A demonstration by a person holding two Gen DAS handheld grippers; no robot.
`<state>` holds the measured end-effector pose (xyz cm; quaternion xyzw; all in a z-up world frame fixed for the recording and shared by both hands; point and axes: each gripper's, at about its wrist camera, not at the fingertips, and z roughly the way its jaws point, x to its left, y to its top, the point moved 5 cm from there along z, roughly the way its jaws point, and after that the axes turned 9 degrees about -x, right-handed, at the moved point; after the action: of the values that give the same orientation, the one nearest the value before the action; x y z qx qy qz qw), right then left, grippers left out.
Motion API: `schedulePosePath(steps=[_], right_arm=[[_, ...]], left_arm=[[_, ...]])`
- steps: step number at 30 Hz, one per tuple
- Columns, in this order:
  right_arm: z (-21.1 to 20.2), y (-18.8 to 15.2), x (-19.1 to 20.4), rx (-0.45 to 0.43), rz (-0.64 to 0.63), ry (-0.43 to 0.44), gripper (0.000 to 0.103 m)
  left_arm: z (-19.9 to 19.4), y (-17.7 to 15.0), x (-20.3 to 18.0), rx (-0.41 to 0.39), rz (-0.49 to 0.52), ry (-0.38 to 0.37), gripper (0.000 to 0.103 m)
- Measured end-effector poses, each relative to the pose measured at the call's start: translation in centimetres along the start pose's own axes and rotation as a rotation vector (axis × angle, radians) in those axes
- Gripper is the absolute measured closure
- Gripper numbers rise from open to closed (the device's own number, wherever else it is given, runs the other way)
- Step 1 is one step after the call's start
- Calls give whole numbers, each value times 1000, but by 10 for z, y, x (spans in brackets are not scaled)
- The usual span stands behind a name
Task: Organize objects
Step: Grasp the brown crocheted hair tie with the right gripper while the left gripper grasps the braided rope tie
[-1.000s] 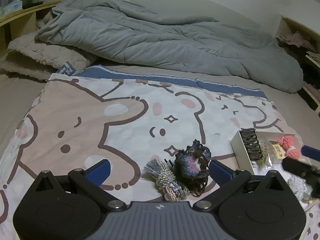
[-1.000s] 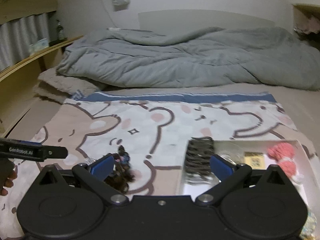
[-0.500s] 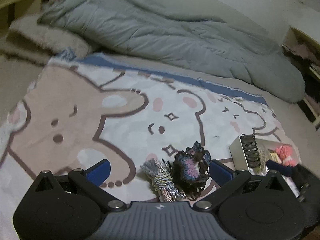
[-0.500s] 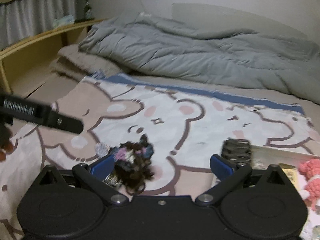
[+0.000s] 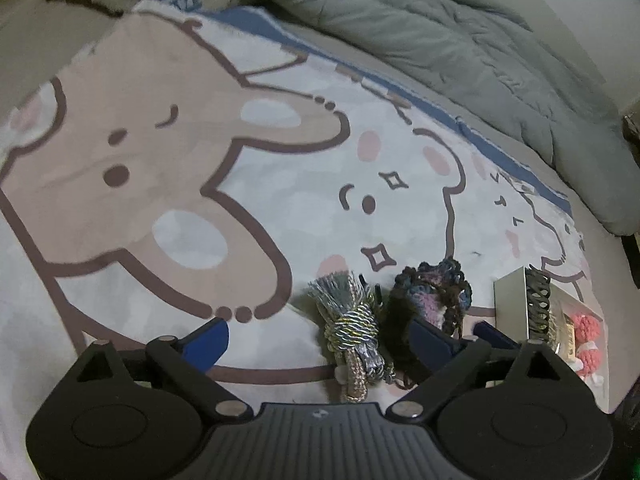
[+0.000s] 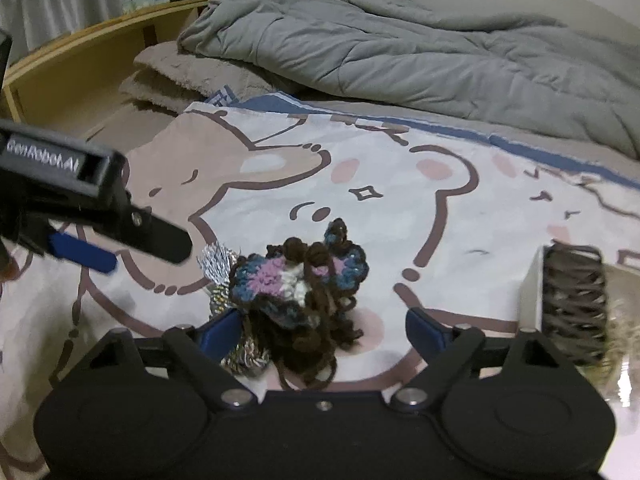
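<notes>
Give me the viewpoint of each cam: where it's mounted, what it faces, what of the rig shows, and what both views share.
Left wrist: on the left gripper, angled down at the cartoon blanket; own blue-tipped fingers, open, frame the silver tassel; white box to the right.
Right wrist: on the right gripper, angled down; own fingers, open, frame the crochet yarn piece; the left gripper juts in from the left edge.
Shared: blanket, tassel, yarn piece, box, grey duvet. Both grippers' jaws have just been closing.
</notes>
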<state>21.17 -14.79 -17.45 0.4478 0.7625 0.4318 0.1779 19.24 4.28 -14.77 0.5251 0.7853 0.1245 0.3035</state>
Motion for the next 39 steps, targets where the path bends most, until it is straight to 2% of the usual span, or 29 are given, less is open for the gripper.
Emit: schedulePosePath(steps=[4, 7, 9, 10, 14, 17, 25, 29, 31, 33, 34, 39], right_arm=[[11, 1, -1, -13, 45, 42, 24], [19, 0, 0, -9, 43, 38, 27], [22, -1, 0, -1, 41, 54, 37], [23, -1, 0, 3, 41, 67, 49], [21, 2, -2, 10, 24, 68, 56], [15, 6, -12, 7, 36, 43, 58], [3, 10, -45, 13, 111, -21, 59], [4, 1, -49, 35, 127, -29, 59], [5, -2, -47, 39, 121, -27, 59], [4, -2, -45, 38, 110, -27, 59], [4, -2, -45, 37, 109, -26, 59], [2, 0, -46, 37, 111, -32, 59]], left_arm=[[11, -1, 1, 17, -56, -29, 9], [17, -3, 4, 33, -119, -43, 10], [21, -4, 3, 42, -128, -47, 14], [22, -4, 3, 44, -129, -50, 15], [28, -3, 1, 49, -138, -55, 23], [33, -4, 2, 43, -151, -58, 28], [51, -11, 3, 60, -228, -67, 29], [56, -16, -8, 55, -180, -46, 29], [57, -18, -12, 49, -147, -35, 36], [59, -19, -17, 48, -105, -27, 50], [59, -20, -18, 47, -90, -25, 53], [56, -19, -23, 49, -44, -42, 56]])
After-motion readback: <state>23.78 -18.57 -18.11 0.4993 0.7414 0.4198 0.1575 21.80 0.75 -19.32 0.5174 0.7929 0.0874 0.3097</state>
